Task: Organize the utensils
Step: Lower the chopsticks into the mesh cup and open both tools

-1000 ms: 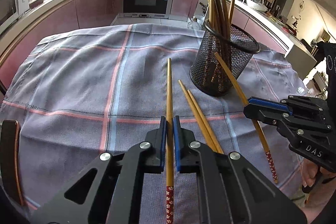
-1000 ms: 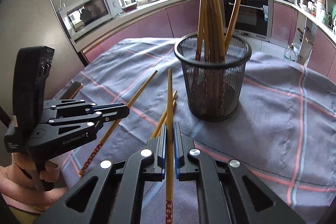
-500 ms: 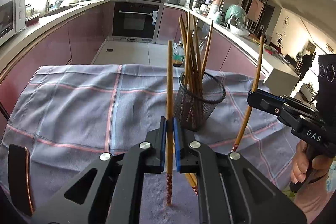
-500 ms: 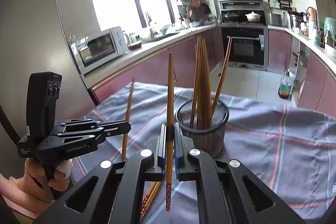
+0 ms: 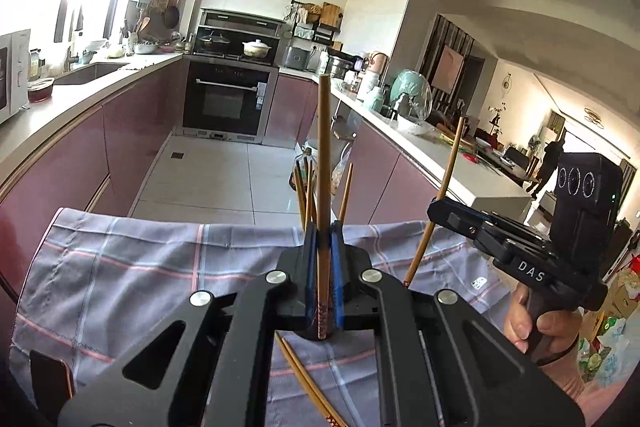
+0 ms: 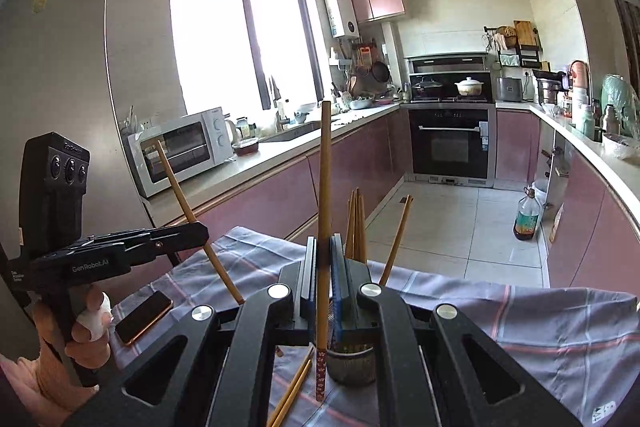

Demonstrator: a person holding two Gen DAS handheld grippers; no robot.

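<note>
My left gripper [image 5: 323, 247] is shut on a wooden chopstick [image 5: 323, 163] and holds it upright above the table. My right gripper [image 6: 323, 247] is shut on another chopstick [image 6: 324, 187], also upright, red patterned end down. Each gripper also shows in the other's view, the right one [image 5: 434, 207] and the left one [image 6: 202, 229]. The black mesh holder [image 6: 352, 369] with several chopsticks [image 6: 356, 223] stands just behind my right fingers, mostly hidden. Two loose chopsticks [image 5: 304, 379] lie on the cloth; they also show in the right wrist view [image 6: 294, 389].
A grey checked cloth [image 5: 140, 267] covers the table. A phone [image 6: 144, 317] lies near its left edge. Kitchen counters, an oven and a tiled floor lie beyond the table.
Both grippers have lifted their chopsticks off the cloth and tilted them upright. The holder has dropped low in both views, behind the fingers.
</note>
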